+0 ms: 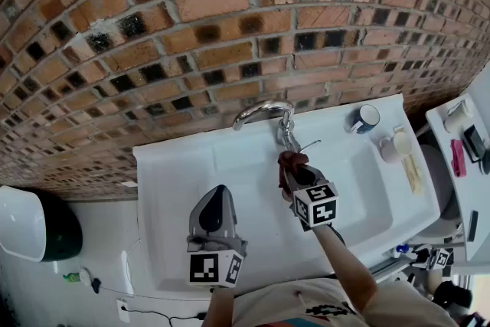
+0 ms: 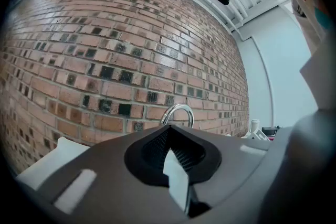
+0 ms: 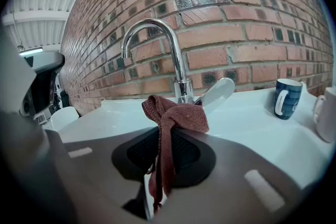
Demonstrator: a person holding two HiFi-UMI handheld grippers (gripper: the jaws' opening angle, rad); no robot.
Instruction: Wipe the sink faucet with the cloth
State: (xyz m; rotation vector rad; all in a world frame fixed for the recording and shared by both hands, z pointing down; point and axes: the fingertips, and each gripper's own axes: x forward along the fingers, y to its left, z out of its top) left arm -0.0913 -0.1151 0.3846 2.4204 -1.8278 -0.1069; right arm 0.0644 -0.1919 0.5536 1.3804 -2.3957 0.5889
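A chrome gooseneck faucet [image 1: 269, 117] [image 3: 167, 56] [image 2: 178, 113] rises at the back of a white sink [image 1: 230, 188] against the brick wall, its lever [image 3: 216, 94] pointing right. My right gripper [image 1: 293, 168] [image 3: 164, 140] is shut on a dark red cloth [image 1: 292, 161] [image 3: 173, 119], held just in front of the faucet's base; whether the cloth touches it I cannot tell. My left gripper [image 1: 217, 204] [image 2: 172, 153] is shut with nothing in it, hanging over the basin's left part, well short of the faucet.
A blue mug [image 1: 366, 118] [image 3: 287, 98] and a white cup [image 1: 394, 144] stand on the sink's right ledge. A side shelf [image 1: 440, 118] at right carries small items. A white and dark bin [image 1: 34, 222] sits at far left. A person's arm [image 1: 344, 264] trails behind the right gripper.
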